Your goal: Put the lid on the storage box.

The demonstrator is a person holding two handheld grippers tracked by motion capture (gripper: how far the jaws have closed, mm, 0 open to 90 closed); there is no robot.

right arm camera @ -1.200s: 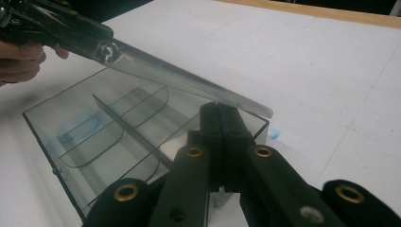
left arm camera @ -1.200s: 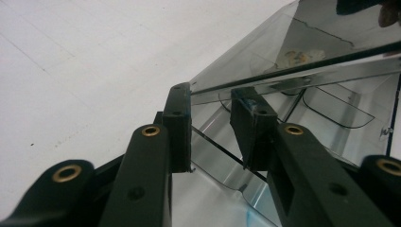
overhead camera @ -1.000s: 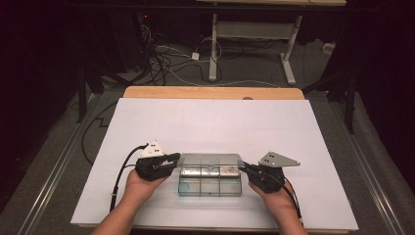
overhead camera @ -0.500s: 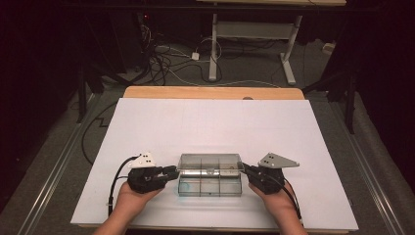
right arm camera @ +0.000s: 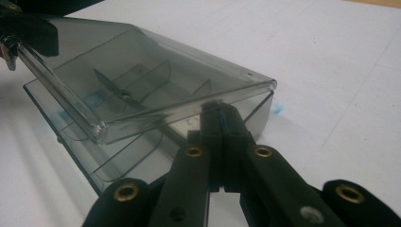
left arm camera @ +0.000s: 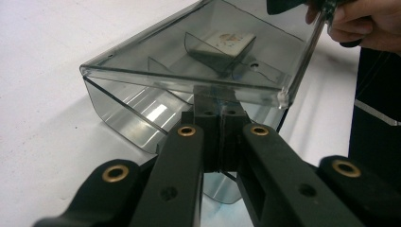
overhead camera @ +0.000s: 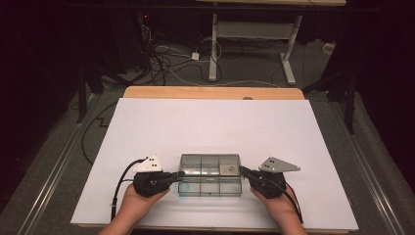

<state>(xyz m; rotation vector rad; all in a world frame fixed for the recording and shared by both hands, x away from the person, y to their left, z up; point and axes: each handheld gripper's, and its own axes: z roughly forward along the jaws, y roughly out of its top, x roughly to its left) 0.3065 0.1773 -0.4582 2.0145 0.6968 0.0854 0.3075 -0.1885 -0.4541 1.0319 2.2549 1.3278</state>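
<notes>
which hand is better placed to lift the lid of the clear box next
Probably the left. The left claw is shut on the left end of the clear box, right under the raised lid. The right claw is pinched on the opposite end wall, so it can likely steady the base.

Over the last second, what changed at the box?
The left gripper slid in along the table to the left end of the clear smoky plastic compartment box; its jaws have just been closing and now pinch that end wall. The right gripper stayed clamped on the right end. The box and the white table sheet did not move.
</notes>
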